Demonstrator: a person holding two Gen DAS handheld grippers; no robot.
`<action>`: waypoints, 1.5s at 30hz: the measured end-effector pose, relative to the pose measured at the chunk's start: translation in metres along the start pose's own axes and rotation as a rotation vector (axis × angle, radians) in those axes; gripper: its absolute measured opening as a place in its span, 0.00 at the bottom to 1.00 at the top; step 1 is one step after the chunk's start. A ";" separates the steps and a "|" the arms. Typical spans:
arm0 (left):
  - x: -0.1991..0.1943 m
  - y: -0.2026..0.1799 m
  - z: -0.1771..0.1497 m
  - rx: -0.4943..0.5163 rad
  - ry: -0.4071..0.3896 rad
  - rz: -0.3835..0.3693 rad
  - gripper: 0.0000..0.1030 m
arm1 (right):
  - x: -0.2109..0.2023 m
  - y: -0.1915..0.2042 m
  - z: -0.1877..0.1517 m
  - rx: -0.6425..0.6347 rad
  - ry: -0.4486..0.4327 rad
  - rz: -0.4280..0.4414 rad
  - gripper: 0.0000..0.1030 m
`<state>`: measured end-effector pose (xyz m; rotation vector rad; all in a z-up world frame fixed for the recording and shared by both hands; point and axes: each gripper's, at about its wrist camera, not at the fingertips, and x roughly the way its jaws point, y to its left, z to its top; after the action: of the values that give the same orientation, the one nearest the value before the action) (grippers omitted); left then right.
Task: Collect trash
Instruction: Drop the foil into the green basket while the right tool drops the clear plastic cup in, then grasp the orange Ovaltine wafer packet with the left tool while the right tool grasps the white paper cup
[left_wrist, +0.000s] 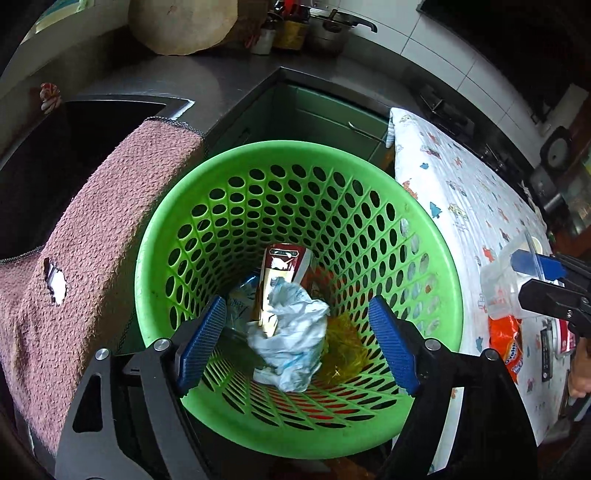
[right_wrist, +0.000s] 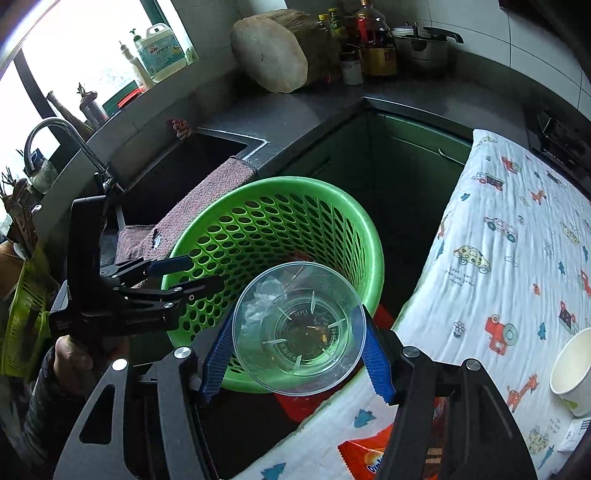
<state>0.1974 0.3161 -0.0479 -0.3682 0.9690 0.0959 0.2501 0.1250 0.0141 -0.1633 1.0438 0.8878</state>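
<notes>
The left hand-held gripper (left_wrist: 295, 339) hangs open and empty over the green basket (left_wrist: 448, 280), where crumpled paper (left_wrist: 291, 339) and a carton (left_wrist: 277, 273) already lie. The right hand-held gripper (right_wrist: 295, 354) pinches a clear plastic bowl (right_wrist: 299, 328) by its rim, near the basket's near edge rather than over its middle. Released here, the bowl may strike the rim and bounce to the floor. An orange wrapper (right_wrist: 369, 458) on the desk (right_wrist: 517, 236) remains uncollected.
</notes>
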 end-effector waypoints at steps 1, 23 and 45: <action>-0.002 0.002 -0.001 -0.004 -0.003 -0.001 0.78 | 0.004 0.002 0.002 0.001 0.001 0.001 0.59; -0.034 -0.007 -0.012 0.008 -0.052 -0.010 0.83 | -0.008 -0.007 -0.011 0.000 -0.040 -0.015 0.74; -0.026 -0.142 -0.025 0.238 -0.019 -0.130 0.90 | -0.098 -0.172 -0.087 -0.200 0.091 -0.347 0.87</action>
<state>0.1972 0.1768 -0.0018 -0.2100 0.9236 -0.1326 0.2922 -0.0867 -0.0004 -0.5404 0.9720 0.6711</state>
